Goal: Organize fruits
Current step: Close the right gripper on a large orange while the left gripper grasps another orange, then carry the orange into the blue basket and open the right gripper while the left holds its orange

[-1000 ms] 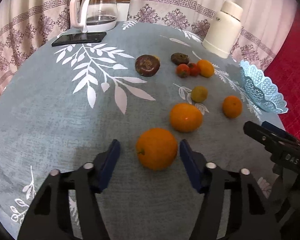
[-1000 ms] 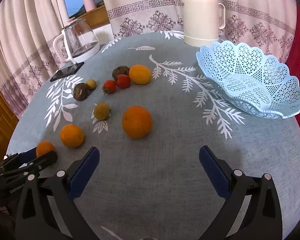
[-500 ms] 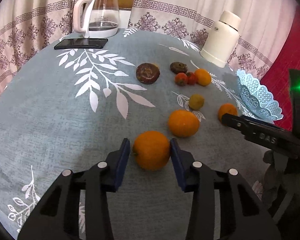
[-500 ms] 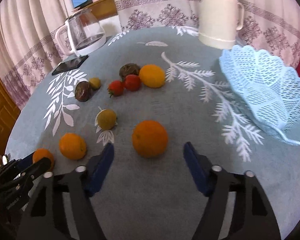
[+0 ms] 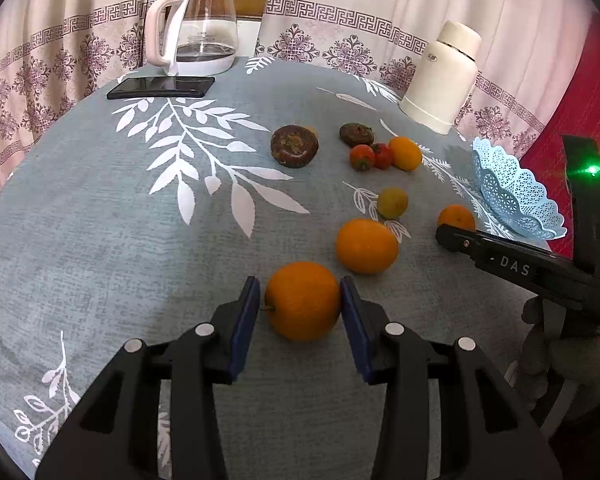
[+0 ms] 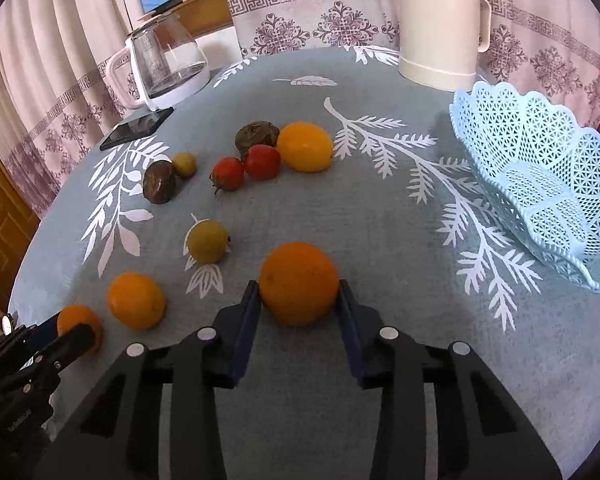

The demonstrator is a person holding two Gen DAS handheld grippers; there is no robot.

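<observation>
Grasp step: the left claw (image 5: pixel 300 304) was clamped on one orange (image 5: pixel 303 300) and the right claw (image 6: pixel 298 300) was closing on another orange (image 6: pixel 298 283) — both on the counter (image 6: pixel 380 216) — next, presumably, lifting toward the blue basket (image 6: pixel 548 184).

Pale patterned curtains (image 5: pixel 340 36) hang behind a round table (image 5: pixel 100 220) in a grey-blue leaf-print cloth, daylight between them

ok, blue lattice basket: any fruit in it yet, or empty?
Empty as far as visible: the blue basket shows only bare lattice inside, and the fruit all sits on the tablecloth.
</observation>
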